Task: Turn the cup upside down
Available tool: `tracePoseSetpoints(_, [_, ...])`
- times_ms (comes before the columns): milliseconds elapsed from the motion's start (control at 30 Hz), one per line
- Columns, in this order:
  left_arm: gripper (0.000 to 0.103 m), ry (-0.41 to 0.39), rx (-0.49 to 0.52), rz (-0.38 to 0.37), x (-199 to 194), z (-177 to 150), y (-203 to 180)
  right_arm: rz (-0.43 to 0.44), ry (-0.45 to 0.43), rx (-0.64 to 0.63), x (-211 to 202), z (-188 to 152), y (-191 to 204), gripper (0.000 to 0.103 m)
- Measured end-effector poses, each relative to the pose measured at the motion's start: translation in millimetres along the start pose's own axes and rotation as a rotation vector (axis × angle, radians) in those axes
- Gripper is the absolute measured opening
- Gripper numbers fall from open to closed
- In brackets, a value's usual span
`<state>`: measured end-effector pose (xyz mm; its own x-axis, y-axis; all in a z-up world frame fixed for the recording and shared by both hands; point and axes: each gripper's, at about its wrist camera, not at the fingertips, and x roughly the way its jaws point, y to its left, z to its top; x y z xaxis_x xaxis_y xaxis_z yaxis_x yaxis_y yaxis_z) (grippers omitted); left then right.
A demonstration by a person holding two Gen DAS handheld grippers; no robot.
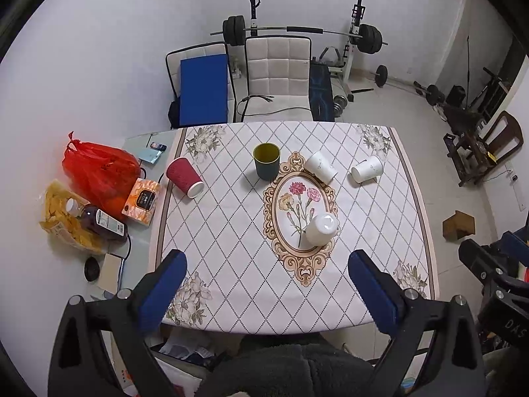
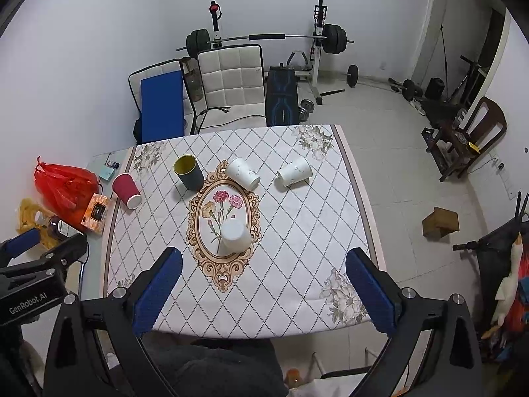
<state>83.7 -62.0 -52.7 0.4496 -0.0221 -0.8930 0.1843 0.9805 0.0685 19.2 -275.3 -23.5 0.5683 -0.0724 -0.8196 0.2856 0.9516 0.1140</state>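
Several cups are on the patterned tablecloth (image 1: 231, 231). A white cup (image 1: 322, 229) (image 2: 234, 235) stands upside down on the flower medallion. A dark green cup (image 1: 266, 160) (image 2: 189, 171) with a yellow inside stands upright. A red paper cup (image 1: 183, 177) (image 2: 127, 191) lies on its side at the left. Two white cups (image 1: 320, 166) (image 1: 367, 169) lie on their sides at the back, also in the right wrist view (image 2: 243, 172) (image 2: 295, 171). My left gripper (image 1: 266, 264) is open and empty above the near table edge. My right gripper (image 2: 263, 263) is open and empty, likewise.
Left of the cloth lie a red plastic bag (image 1: 99, 168), an orange box (image 1: 142, 201), a bottle (image 1: 99, 221) and a bag of chips (image 1: 62, 218). Chairs (image 1: 277, 76) and a barbell rack (image 1: 357, 33) stand behind the table. A cardboard box (image 2: 441, 223) sits on the floor at right.
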Motion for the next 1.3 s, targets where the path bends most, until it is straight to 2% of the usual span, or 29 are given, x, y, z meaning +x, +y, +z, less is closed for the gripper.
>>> tracePoseSetpoints(1300, [0.100, 0.005, 0.020, 0.004, -5.2, 0.9, 5.0, 0.017, 0.006, -0.031, -0.9, -5.7, 7.0, 0.101])
